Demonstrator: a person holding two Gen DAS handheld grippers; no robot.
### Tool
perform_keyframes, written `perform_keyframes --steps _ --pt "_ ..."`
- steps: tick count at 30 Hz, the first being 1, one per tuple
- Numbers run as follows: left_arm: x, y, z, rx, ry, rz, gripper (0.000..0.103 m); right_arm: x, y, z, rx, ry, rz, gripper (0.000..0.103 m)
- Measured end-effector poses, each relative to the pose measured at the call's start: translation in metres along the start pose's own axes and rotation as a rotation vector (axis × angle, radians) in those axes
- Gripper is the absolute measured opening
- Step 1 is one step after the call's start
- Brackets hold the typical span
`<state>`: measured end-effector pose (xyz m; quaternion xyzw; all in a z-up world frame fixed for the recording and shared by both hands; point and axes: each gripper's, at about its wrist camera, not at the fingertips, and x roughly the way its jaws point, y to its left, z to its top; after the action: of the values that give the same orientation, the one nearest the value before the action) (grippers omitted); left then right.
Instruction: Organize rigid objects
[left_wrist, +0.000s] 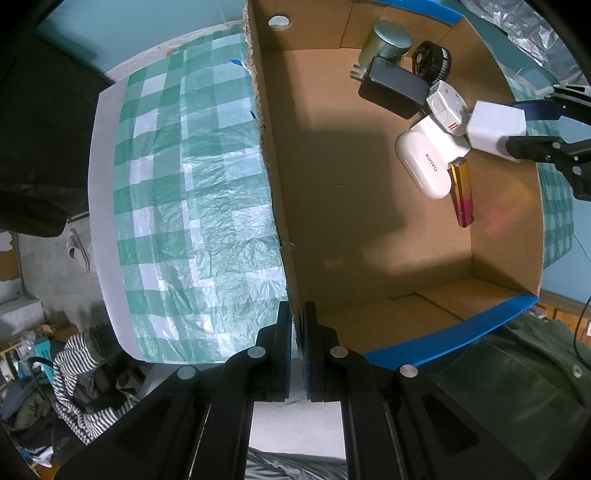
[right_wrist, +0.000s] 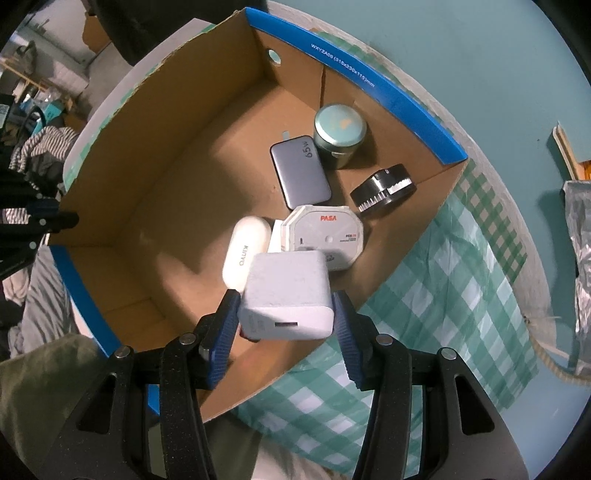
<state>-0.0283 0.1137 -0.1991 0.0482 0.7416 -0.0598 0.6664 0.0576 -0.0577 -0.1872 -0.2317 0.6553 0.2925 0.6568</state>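
1. The green-and-white checked cloth (left_wrist: 184, 184) lies under the cardboard box (right_wrist: 147, 184) and spreads out past it on both long sides.
2. The cardboard box stands open-topped with a blue band along its two end rims. Most of its floor is bare, and all the items sit toward one end.
3. The left gripper (left_wrist: 297, 332) points down over one long wall of the box. Its fingers are closed tight on that wall's top edge, one pad inside the box and one outside.
4. The right gripper (right_wrist: 285, 299) hangs over the opposite long wall. Its blue pads lie against two sides of the white charger (right_wrist: 288, 295) and clasp it.
5. The grey power bank (right_wrist: 301, 173), marked 65W, lies flat on the box floor.
6. The green tin (right_wrist: 340, 129) stands upright in the box corner, touching the power bank.
7. The octagonal white case (right_wrist: 325, 236), lettered PASA, leans tilted inside the box.
8. The white charger sits inside the box near its long wall, USB port up, above the other white items.
9. The white earbud case (right_wrist: 245, 251) lies in the box, partly under the charger.
10. The black toothed wheel (right_wrist: 384, 192) rests on edge by the box wall.
11. The gold-and-red stick (left_wrist: 463, 192) lies on the box floor, beside the earbud case.
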Motion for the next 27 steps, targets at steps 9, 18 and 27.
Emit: perform_keyframes --steps 9,18,27 --pt "-0.005 0.000 0.002 0.002 -0.013 0.002 0.006 -0.016 -0.009 -0.007 0.074 -0.043 0.003 0.063" --pt "-0.016 0.002 0.006 -0.028 -0.049 0.009 0.006 -0.042 -0.036 -0.020 0.257 -0.127 0.036 0.063" --pt "-0.065 -0.006 0.023 -0.041 -0.173 0.044 0.006 -0.099 -0.065 -0.043 0.475 -0.294 -0.009 0.067"
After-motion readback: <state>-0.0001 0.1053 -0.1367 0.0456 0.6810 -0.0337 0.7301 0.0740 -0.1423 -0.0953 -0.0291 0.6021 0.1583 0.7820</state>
